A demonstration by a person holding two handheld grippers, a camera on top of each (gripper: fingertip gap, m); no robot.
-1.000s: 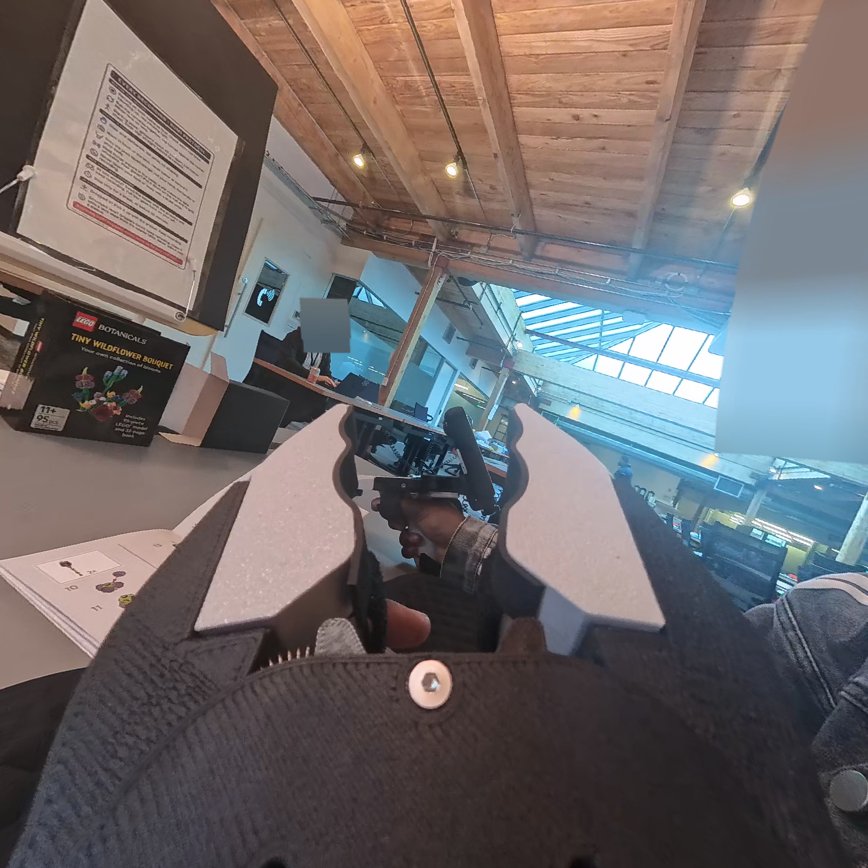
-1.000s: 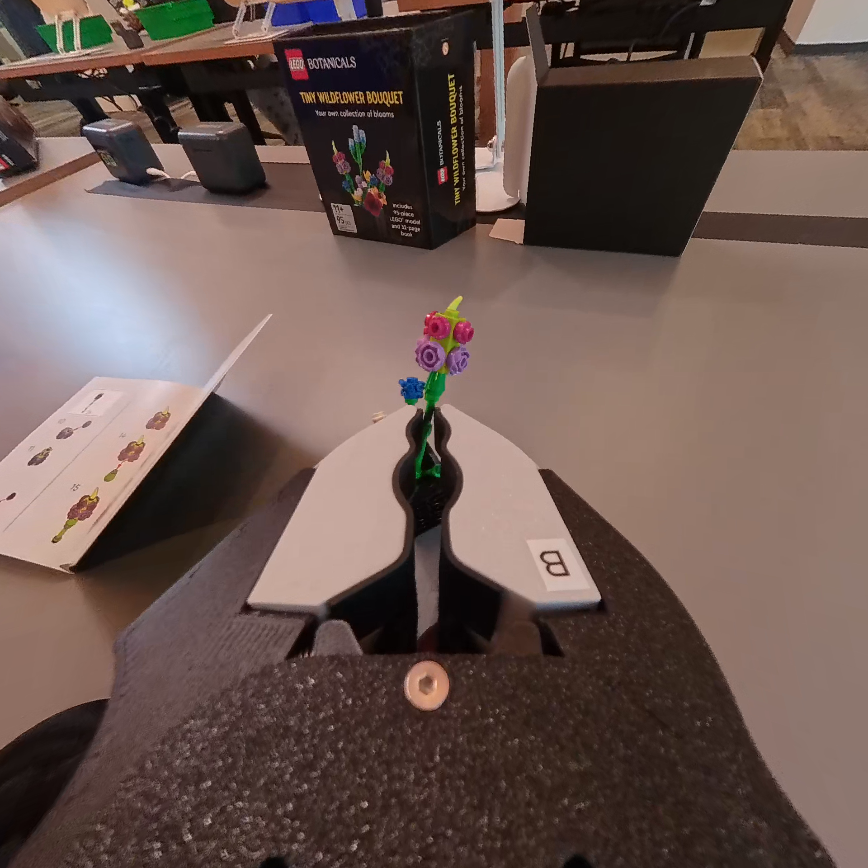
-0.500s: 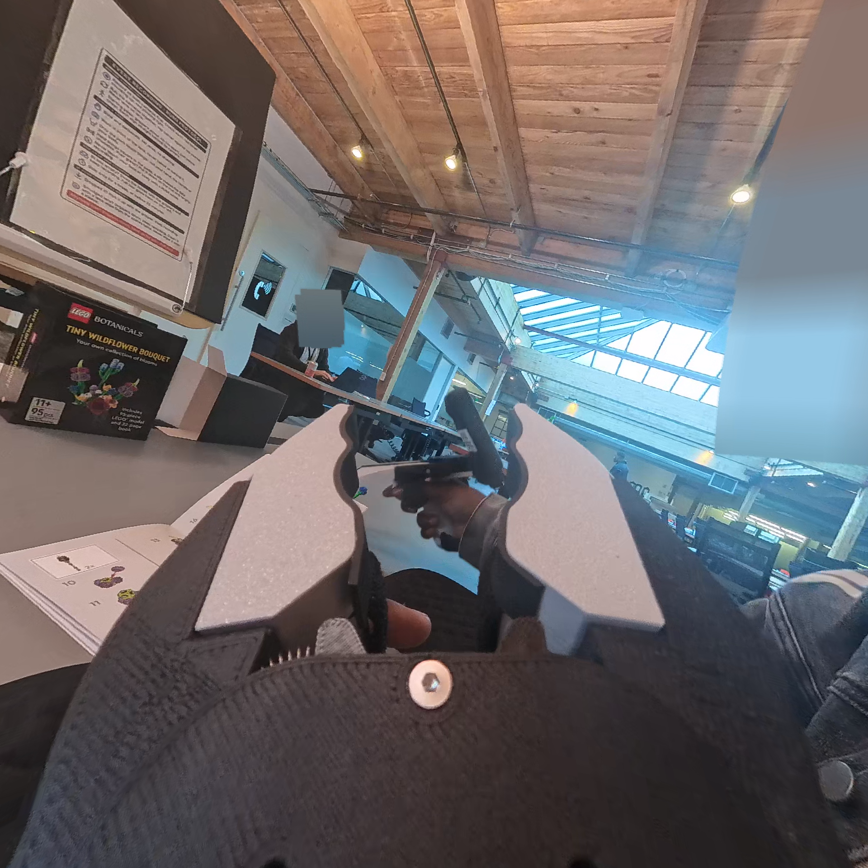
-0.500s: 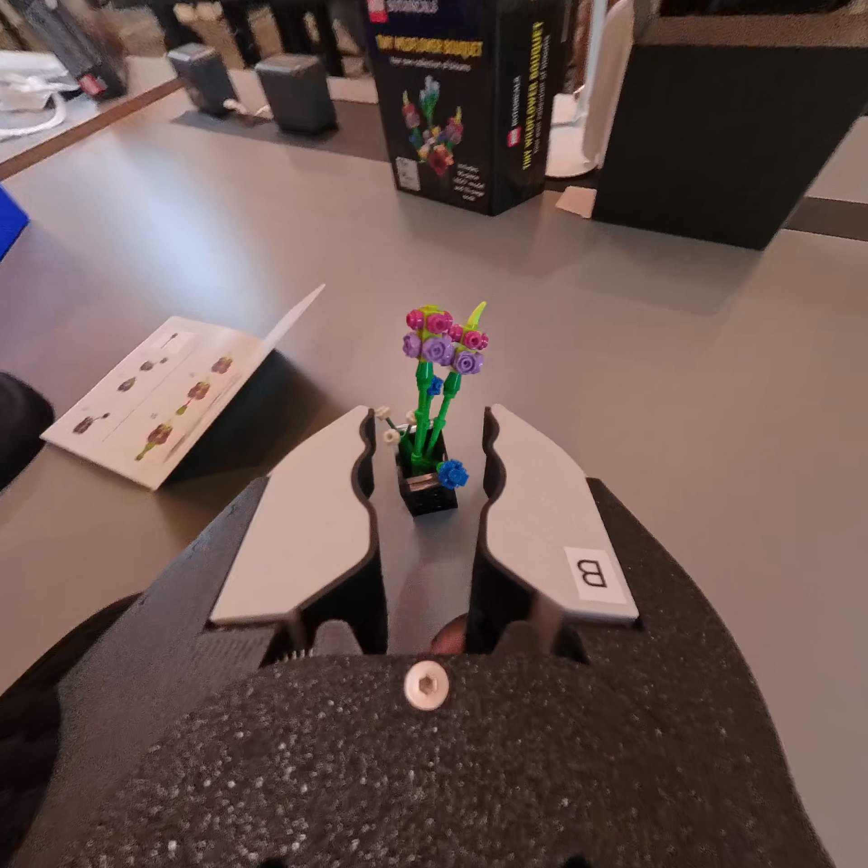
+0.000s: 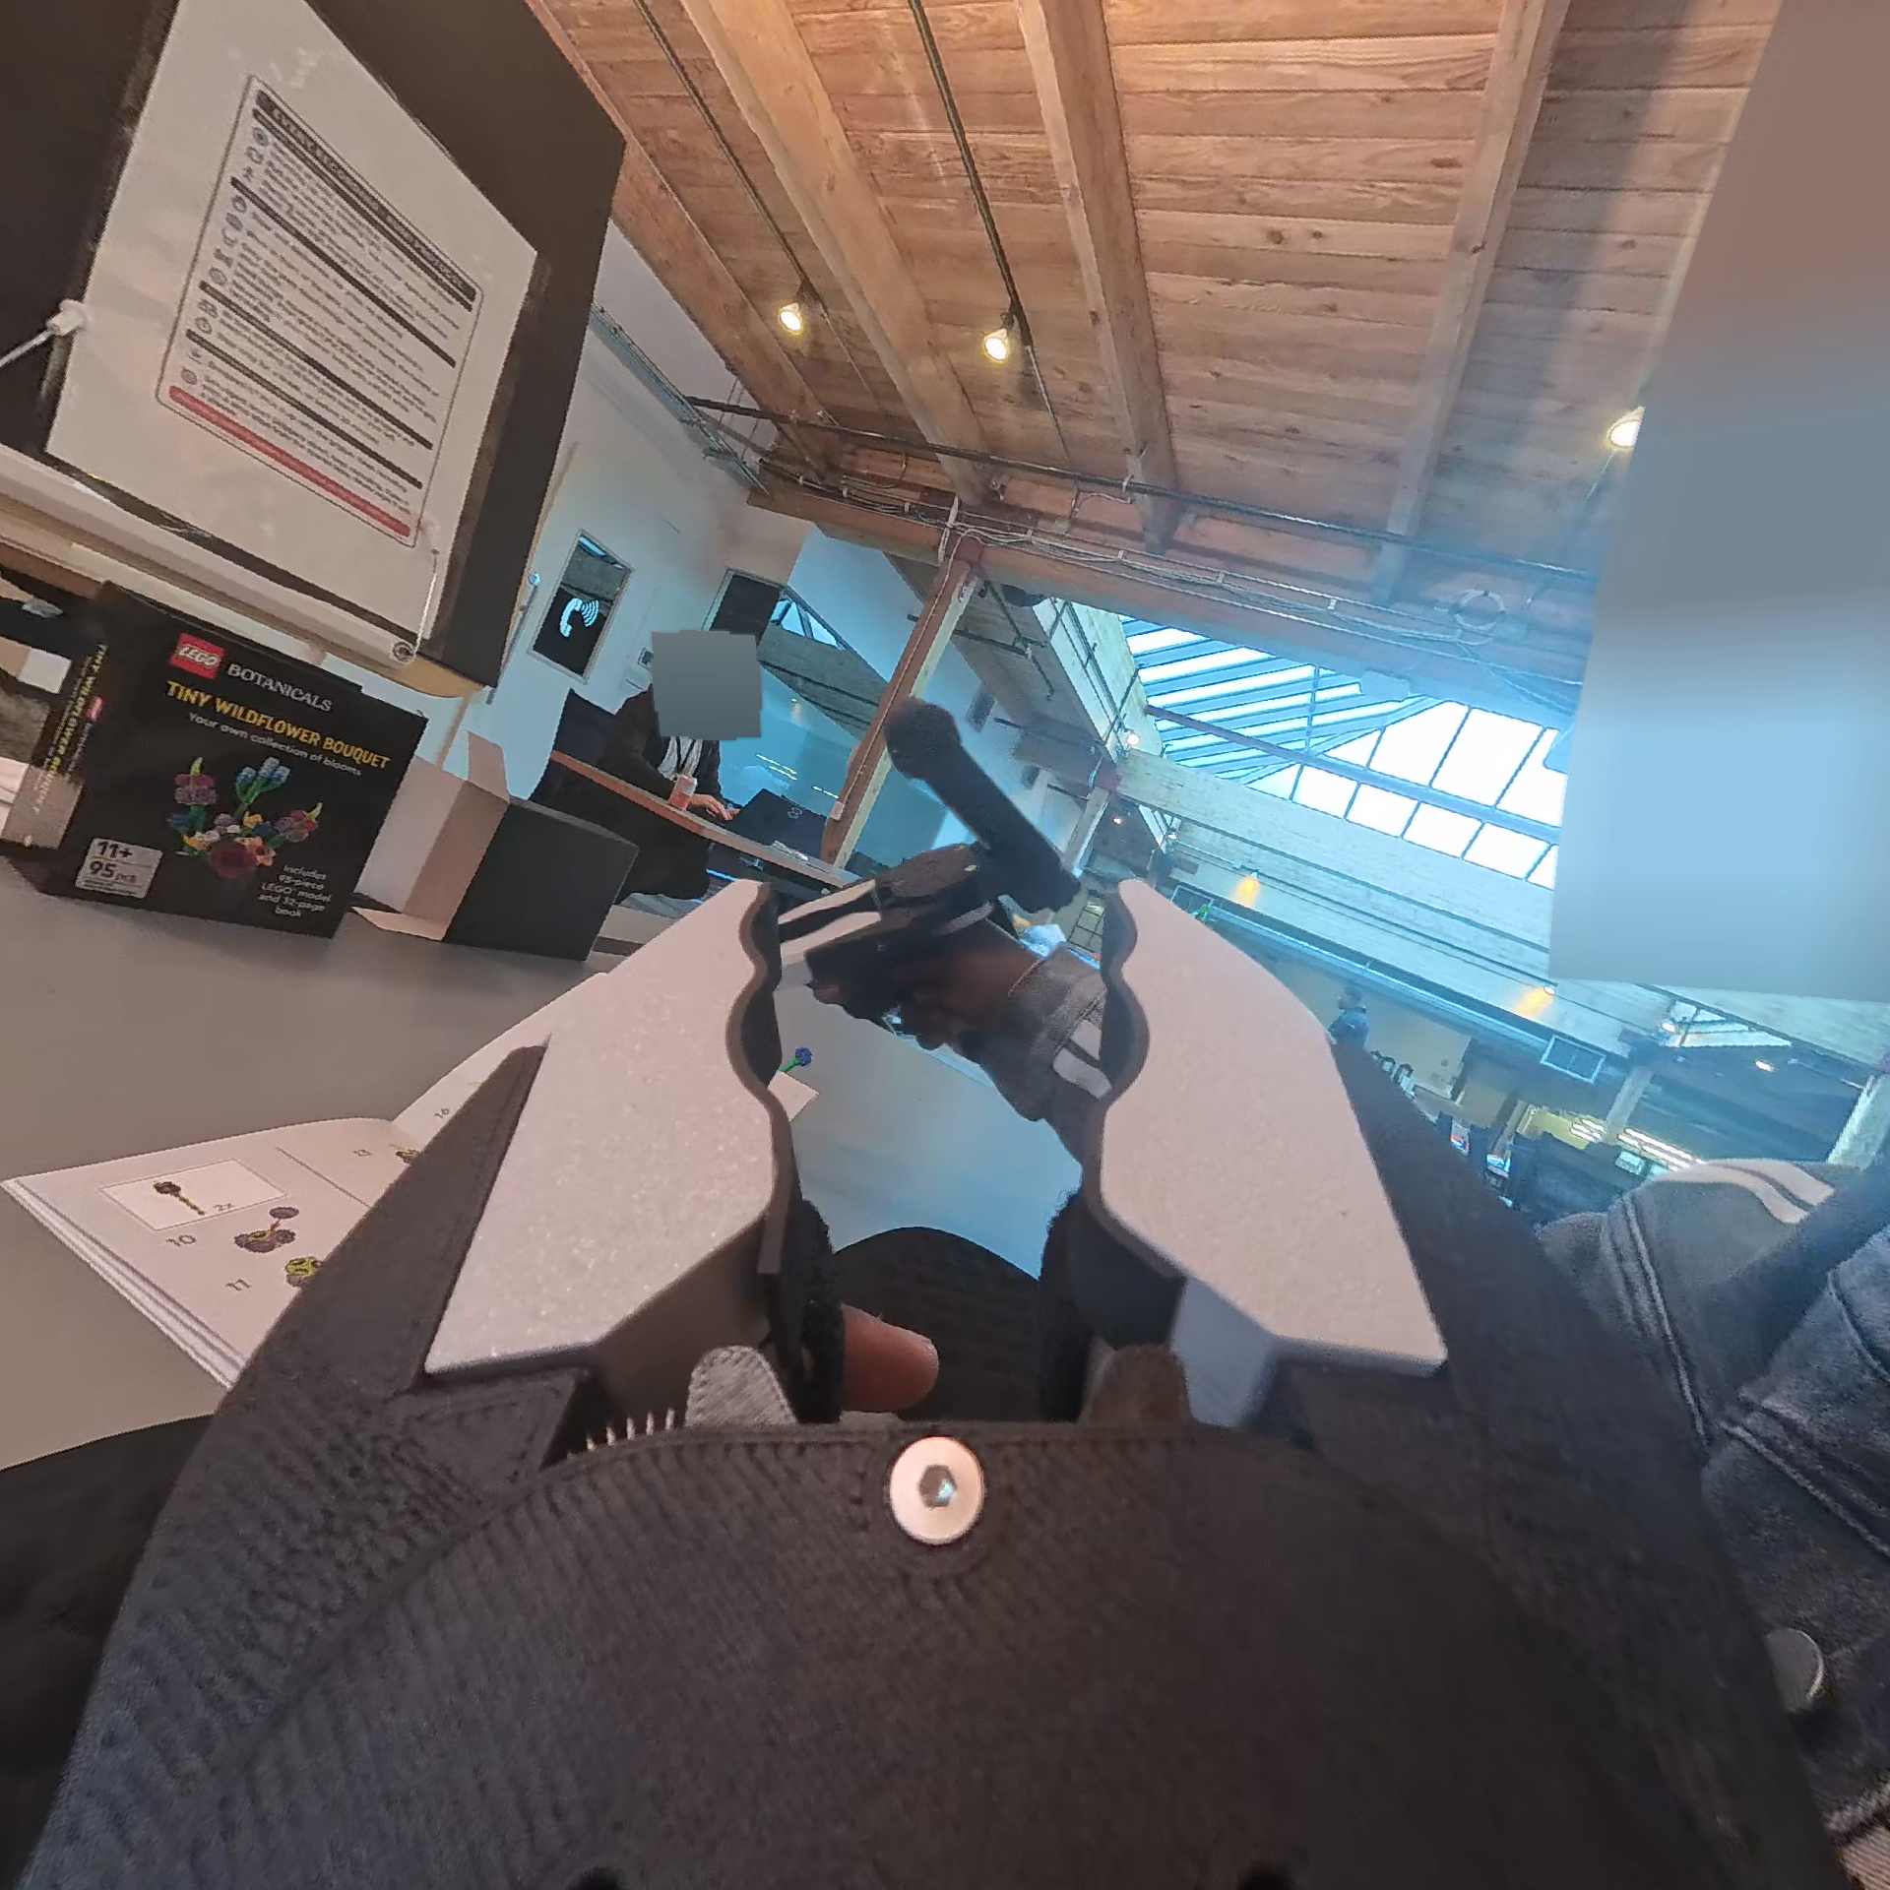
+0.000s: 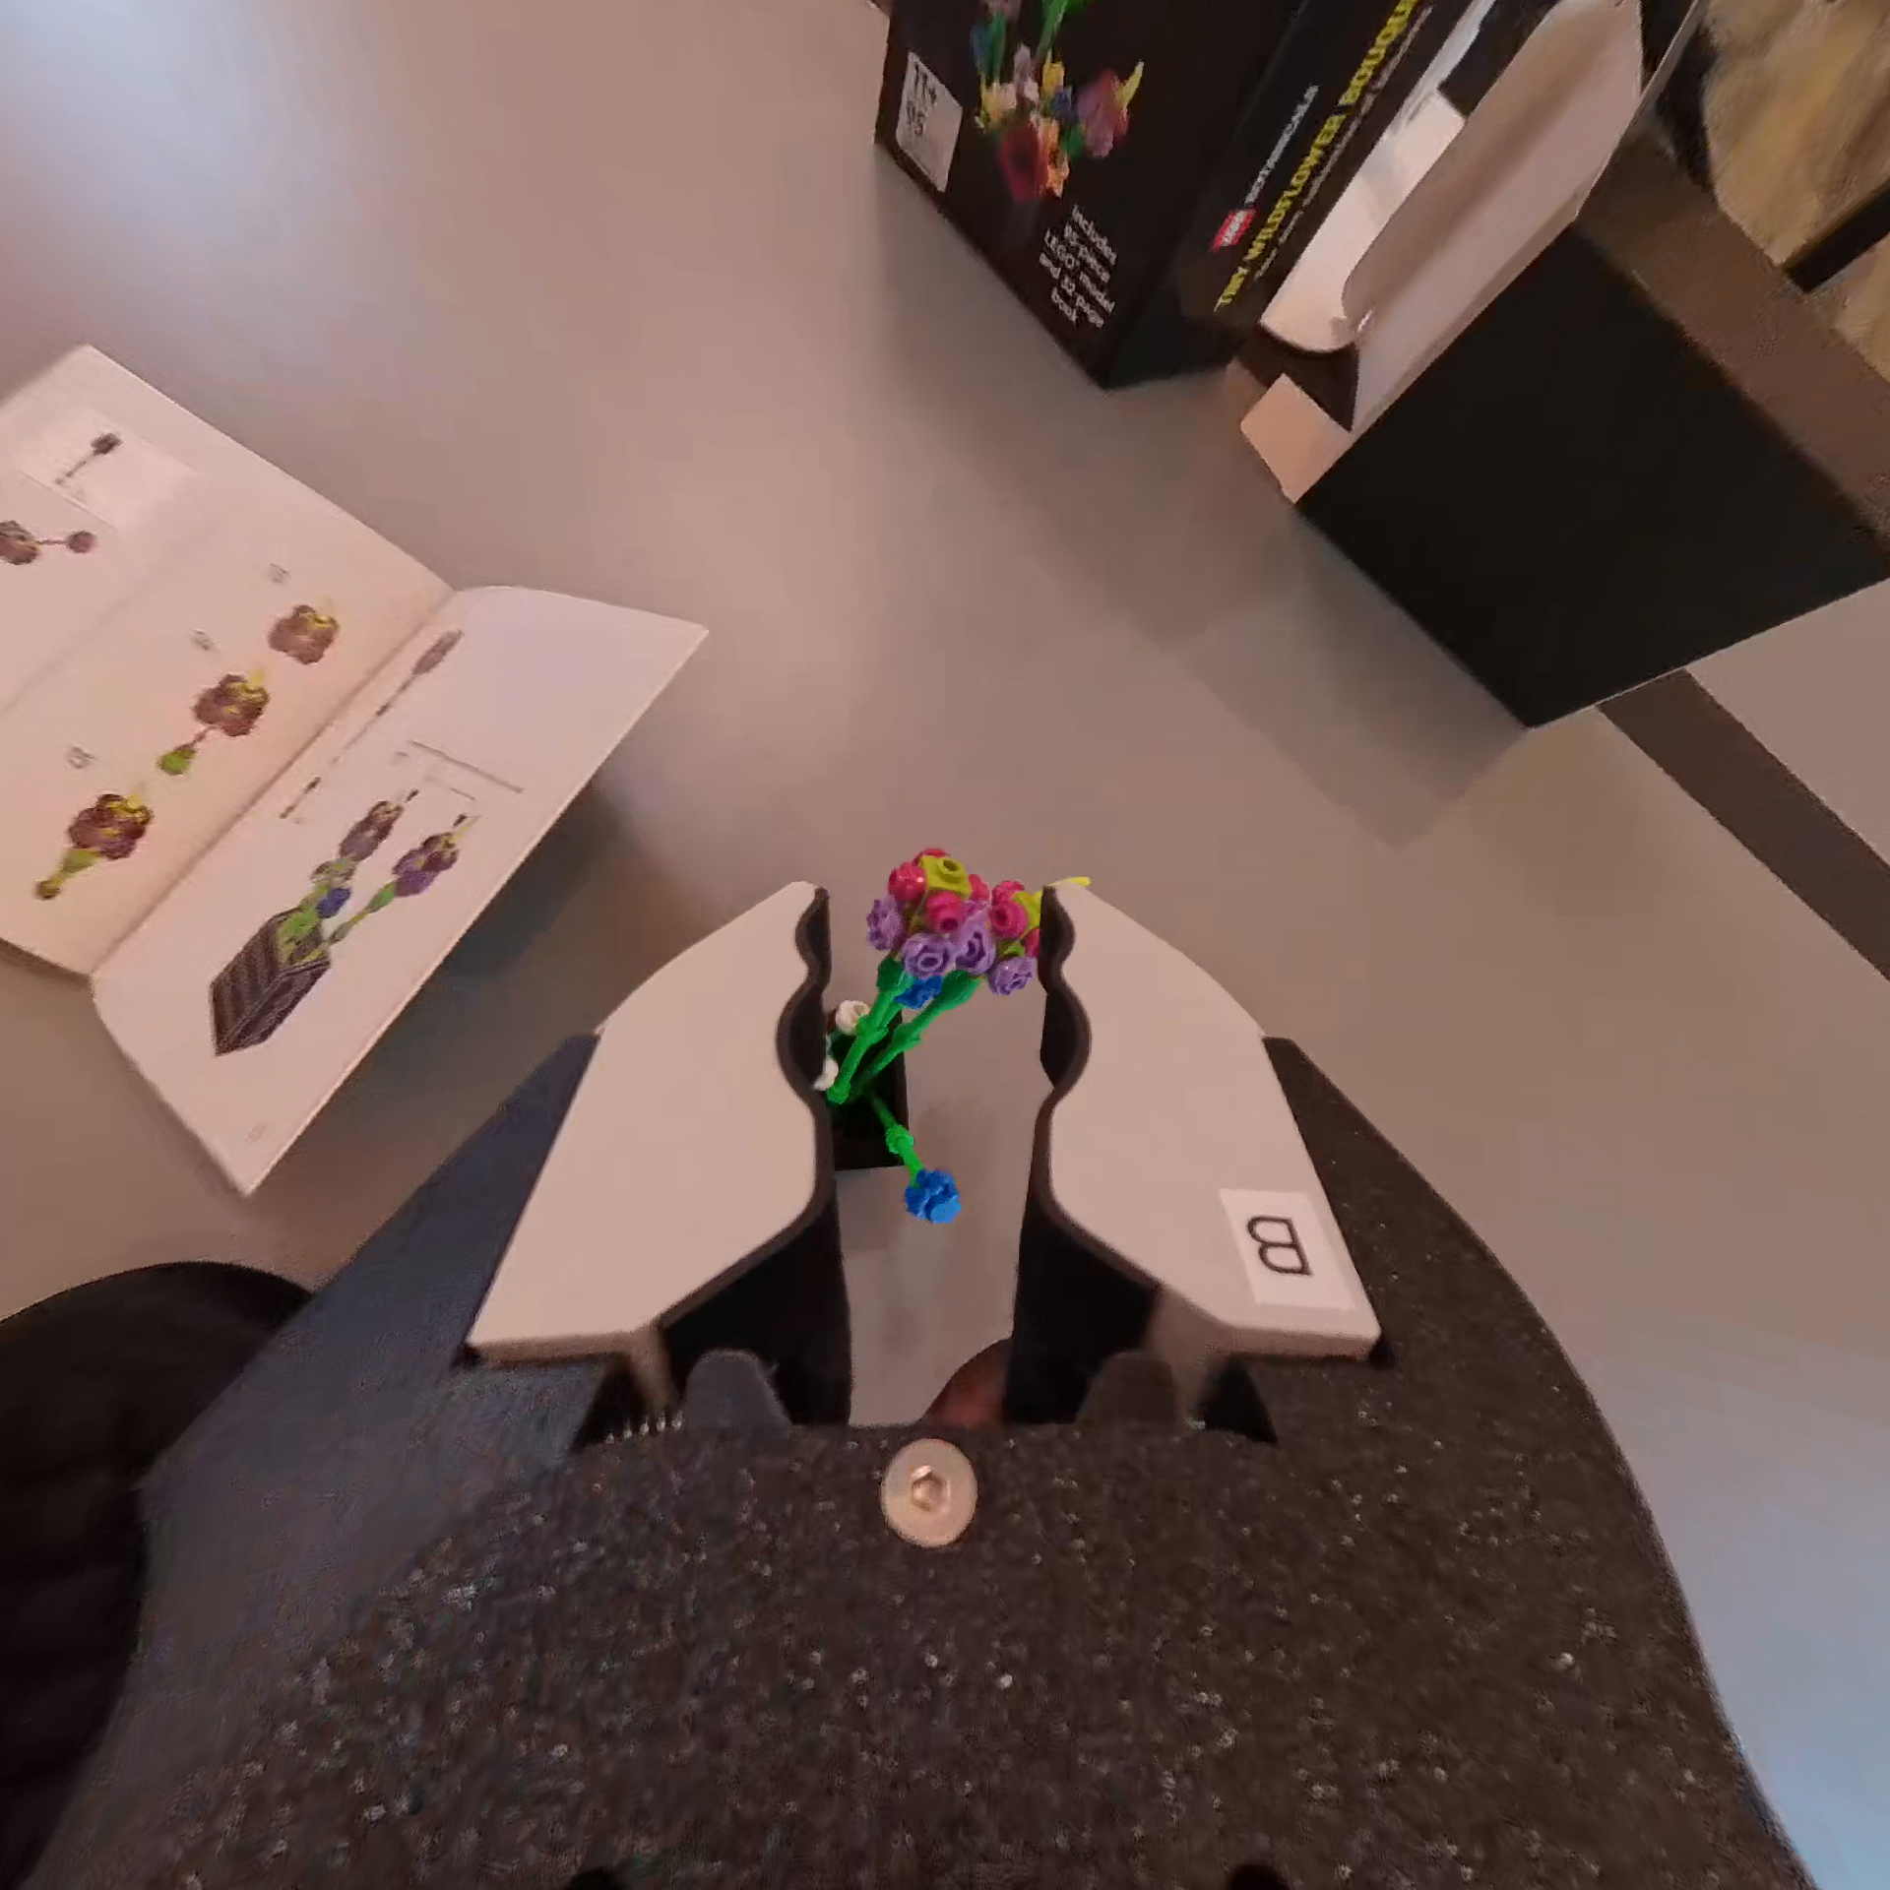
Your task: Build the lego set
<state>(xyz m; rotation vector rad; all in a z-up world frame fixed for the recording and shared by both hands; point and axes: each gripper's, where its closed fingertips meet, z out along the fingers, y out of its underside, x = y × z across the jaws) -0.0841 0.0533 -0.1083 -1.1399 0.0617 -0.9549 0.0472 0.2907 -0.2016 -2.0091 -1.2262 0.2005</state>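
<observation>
The built lego bouquet (image 6: pixel 936 946) has pink, purple and blue flowers on green stems and stands in a small black pot (image 6: pixel 867 1130) on the grey table (image 6: pixel 716 307). My right gripper (image 6: pixel 933 905) is open and held above it, looking down, with the flowers showing between its fingers, apart from them. My left gripper (image 5: pixel 939 920) is open and empty, low near the table and tilted up toward the ceiling. Between its fingers I see the right gripper (image 5: pixel 900 926) in a hand, and a small blue flower (image 5: pixel 801 1055) of the bouquet.
An open instruction booklet (image 6: pixel 307 767) lies left of the bouquet and also shows in the left wrist view (image 5: pixel 205 1227). The black lego set box (image 6: pixel 1105 153) stands at the back, with a black box (image 6: pixel 1585 511) to its right. A person's denim sleeve (image 5: pixel 1739 1381) is at right. One gripper's finger ends stand about 30 centimeters off the other's.
My right gripper opened, let go of the bouquet's stem, then rose and tipped down over it. The bouquet now stands on the table. My left gripper has barely moved.
</observation>
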